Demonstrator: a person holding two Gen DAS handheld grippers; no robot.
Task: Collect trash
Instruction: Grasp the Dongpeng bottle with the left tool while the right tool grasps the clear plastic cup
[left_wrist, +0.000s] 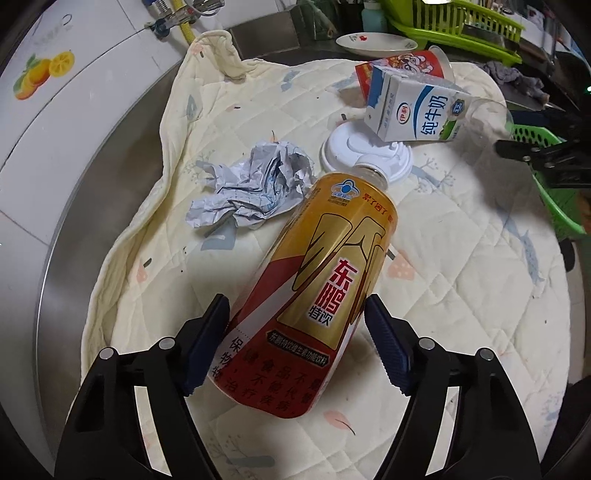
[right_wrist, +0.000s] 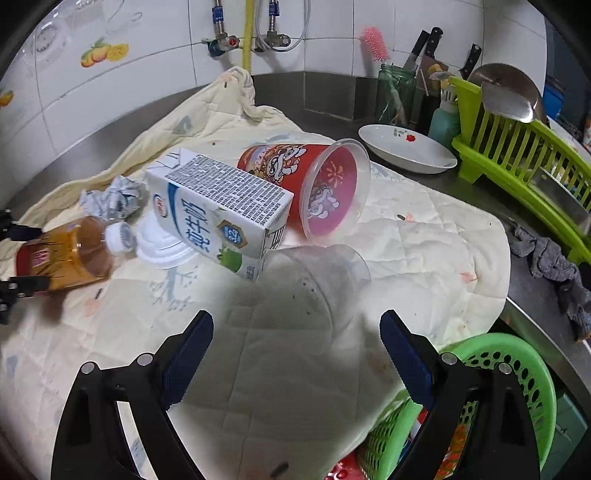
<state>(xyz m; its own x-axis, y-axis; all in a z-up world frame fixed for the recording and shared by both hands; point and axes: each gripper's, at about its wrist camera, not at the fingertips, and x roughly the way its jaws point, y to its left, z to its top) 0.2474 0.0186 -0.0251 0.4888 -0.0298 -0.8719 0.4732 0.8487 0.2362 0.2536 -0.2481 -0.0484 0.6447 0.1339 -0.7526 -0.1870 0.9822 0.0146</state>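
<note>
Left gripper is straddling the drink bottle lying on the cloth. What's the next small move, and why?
Probably close the left gripper on the bottle. The bottle's lower body already lies between the fingers; the left one looks at or near the label, while a small gap shows at the right one, so there is no firm grip yet.

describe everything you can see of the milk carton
The milk carton is a white rectangular paper box with blue Chinese lettering, a green patch at one end and a panel of fine black print on one side. It lies tipped over on the quilted cloth, one end propped on the white plastic lid. It looks to touch the red printed cup behind it, and the clear cup lies just in front.
</note>
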